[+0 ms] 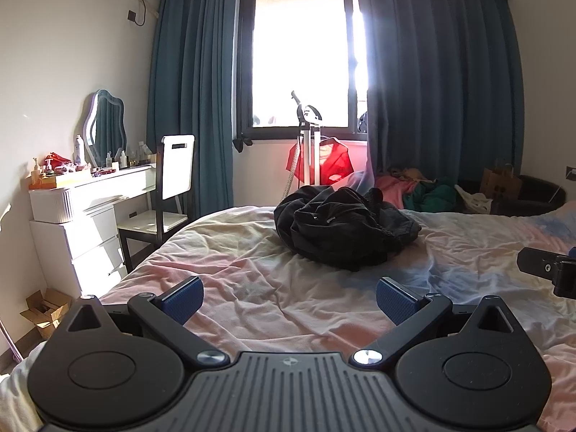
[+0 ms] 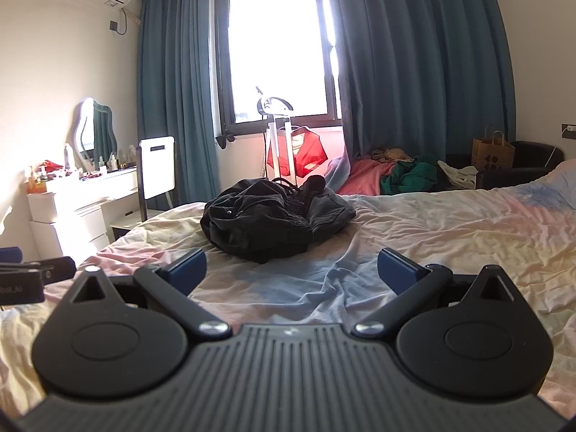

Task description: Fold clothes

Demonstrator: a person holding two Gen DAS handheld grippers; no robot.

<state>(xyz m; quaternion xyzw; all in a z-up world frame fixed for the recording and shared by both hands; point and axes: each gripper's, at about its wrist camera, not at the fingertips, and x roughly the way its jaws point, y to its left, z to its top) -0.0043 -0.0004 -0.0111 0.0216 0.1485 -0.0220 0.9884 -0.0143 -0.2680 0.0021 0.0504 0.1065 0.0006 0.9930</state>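
Observation:
A crumpled pile of black clothes (image 1: 342, 228) lies on the bed (image 1: 252, 280), ahead of both grippers; it also shows in the right wrist view (image 2: 266, 216). My left gripper (image 1: 289, 297) is open and empty, low over the sheet, short of the pile. My right gripper (image 2: 291, 266) is open and empty, also short of the pile on the bed (image 2: 450, 237). Part of the right gripper (image 1: 550, 270) shows at the right edge of the left wrist view. Part of the left gripper (image 2: 32, 277) shows at the left edge of the right wrist view.
A white dresser (image 1: 90, 208) with bottles and a mirror stands at the left, a chair (image 1: 169, 187) beside it. A garment steamer with a red garment (image 1: 320, 158) stands by the window. More clothes (image 2: 396, 172) and a paper bag (image 2: 493, 153) lie beyond the bed.

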